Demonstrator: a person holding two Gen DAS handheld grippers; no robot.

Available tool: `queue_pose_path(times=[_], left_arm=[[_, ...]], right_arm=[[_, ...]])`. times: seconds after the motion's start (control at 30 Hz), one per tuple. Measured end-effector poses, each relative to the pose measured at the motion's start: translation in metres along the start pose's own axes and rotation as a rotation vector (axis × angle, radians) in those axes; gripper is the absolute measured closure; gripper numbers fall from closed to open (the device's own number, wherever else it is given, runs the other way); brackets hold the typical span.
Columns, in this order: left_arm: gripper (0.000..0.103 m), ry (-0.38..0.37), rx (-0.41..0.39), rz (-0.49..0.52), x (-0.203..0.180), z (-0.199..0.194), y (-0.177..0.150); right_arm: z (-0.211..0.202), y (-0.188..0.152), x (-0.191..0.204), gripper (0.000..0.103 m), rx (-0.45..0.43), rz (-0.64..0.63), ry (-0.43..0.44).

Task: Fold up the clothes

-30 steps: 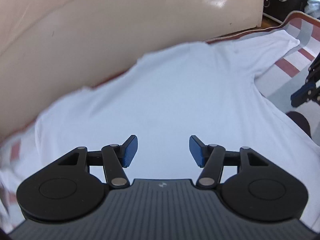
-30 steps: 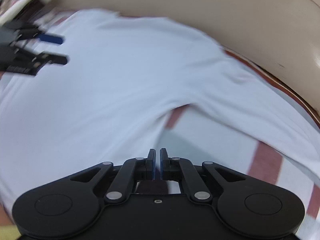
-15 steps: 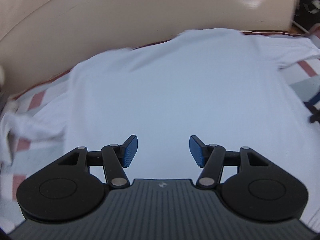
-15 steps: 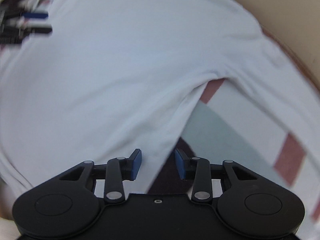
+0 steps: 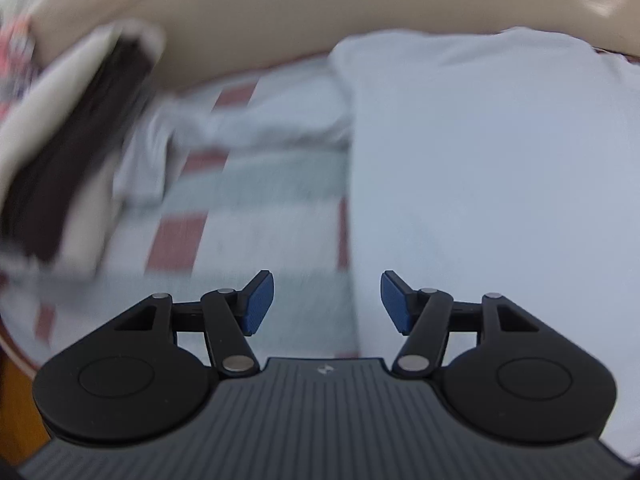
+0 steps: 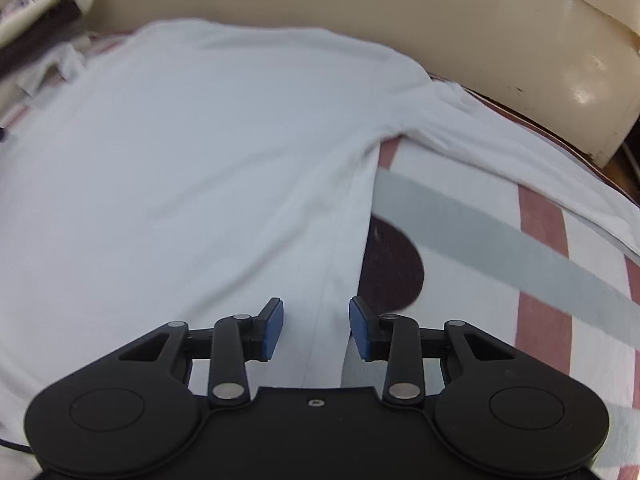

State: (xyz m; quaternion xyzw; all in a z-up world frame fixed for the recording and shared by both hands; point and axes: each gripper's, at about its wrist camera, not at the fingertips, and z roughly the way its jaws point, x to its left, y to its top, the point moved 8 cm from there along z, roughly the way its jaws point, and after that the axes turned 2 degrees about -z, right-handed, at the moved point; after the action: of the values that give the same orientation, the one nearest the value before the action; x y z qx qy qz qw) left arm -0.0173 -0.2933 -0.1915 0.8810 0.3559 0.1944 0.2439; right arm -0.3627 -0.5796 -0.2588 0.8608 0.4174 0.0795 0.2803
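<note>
Nearest the right gripper (image 6: 316, 328), the jaws stand parted over the side seam of the white shirt (image 6: 208, 152), nothing pinched between the blue pads — the fabric lies beneath them, not in them. The left gripper (image 5: 327, 303) is likewise released, its pads apart and straddling the shirt's opposite edge, half over cloth and half over the striped cover (image 5: 256, 216) it lies on. The shirt itself lies spread flat across that striped cover, body in the middle, one sleeve (image 6: 520, 160) running off to the right. The likeliest fault from here, I judge, is an uneven pick: if either gripper closes on only the top layer at the hem, or bites the cover along with the shirt, the fold would drag crooked or lift the bedding. A dark round patch (image 6: 392, 264) just beside the right-hand seam could be a hole or a mark in the cover; a pad catching there would snag. Farther left, the other sleeve (image 5: 224, 128) looks bunched rather than laid out, though the left view is badly blurred and I would not swear to it — folding over a crumpled sleeve would leave a lump. Beyond that lies a dark-and-cream bundle (image 5: 68, 152) at the far left, and the cream padded backrest (image 6: 480, 28) behind. No container shows in either view, so nothing is held in one
</note>
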Motion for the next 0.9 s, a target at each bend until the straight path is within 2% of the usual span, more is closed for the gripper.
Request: queue_pose_path(times=[0.03,0.07,0.1,0.2,0.27,0.43,0.5,0.57,0.6,0.67,0.77,0.83,0.9], left_arm=[[0.044,-0.016,0.016,-0.033,0.003,0.004,-0.004],[0.044,-0.032,0.03,-0.064,0.006,0.007,-0.008],[0.044,-0.049,0.036,-0.085,0.006,0.009,-0.01],[0.044,-0.083,0.026,-0.101,-0.002,0.01,-0.01],[0.044,-0.096,0.019,-0.096,-0.008,0.011,-0.007],[0.044,-0.097,0.009,-0.074,-0.013,0.006,-0.009],[0.044,-0.095,0.027,-0.073,-0.012,0.006,-0.016],[0.044,-0.098,0.06,-0.078,-0.01,0.009,-0.025],[0.044,-0.103,0.074,-0.073,-0.009,0.008,-0.029],[0.044,-0.109,0.083,-0.063,-0.009,0.003,-0.036],[0.043,-0.139,0.069,-0.07,-0.01,-0.007,-0.04],[0.043,-0.171,0.063,-0.075,-0.017,-0.011,-0.039],[0.043,-0.191,0.062,-0.065,-0.026,-0.012,-0.036]], right_arm=[[-0.002,-0.001,0.002,0.065,-0.019,0.003,-0.01],[-0.005,-0.001,0.004,0.075,-0.038,0.006,-0.02],[-0.005,-0.002,0.006,0.096,-0.049,0.011,-0.023],[-0.009,-0.002,0.011,0.1,-0.066,-0.003,-0.058],[-0.021,-0.003,0.007,0.101,-0.089,0.053,-0.068],[-0.055,-0.015,-0.034,0.102,-0.19,0.415,0.047],[-0.049,-0.029,-0.053,0.103,-0.17,0.483,0.004],[-0.037,-0.042,-0.068,0.103,-0.115,0.496,-0.056],[-0.035,-0.047,-0.073,0.103,-0.096,0.51,-0.054],[-0.043,-0.047,-0.07,0.103,-0.091,0.516,0.037],[-0.062,-0.04,-0.047,0.088,-0.117,0.434,0.133],[-0.065,-0.038,-0.032,0.077,-0.098,0.377,0.18],[-0.059,-0.038,-0.022,0.056,-0.08,0.331,0.168]])
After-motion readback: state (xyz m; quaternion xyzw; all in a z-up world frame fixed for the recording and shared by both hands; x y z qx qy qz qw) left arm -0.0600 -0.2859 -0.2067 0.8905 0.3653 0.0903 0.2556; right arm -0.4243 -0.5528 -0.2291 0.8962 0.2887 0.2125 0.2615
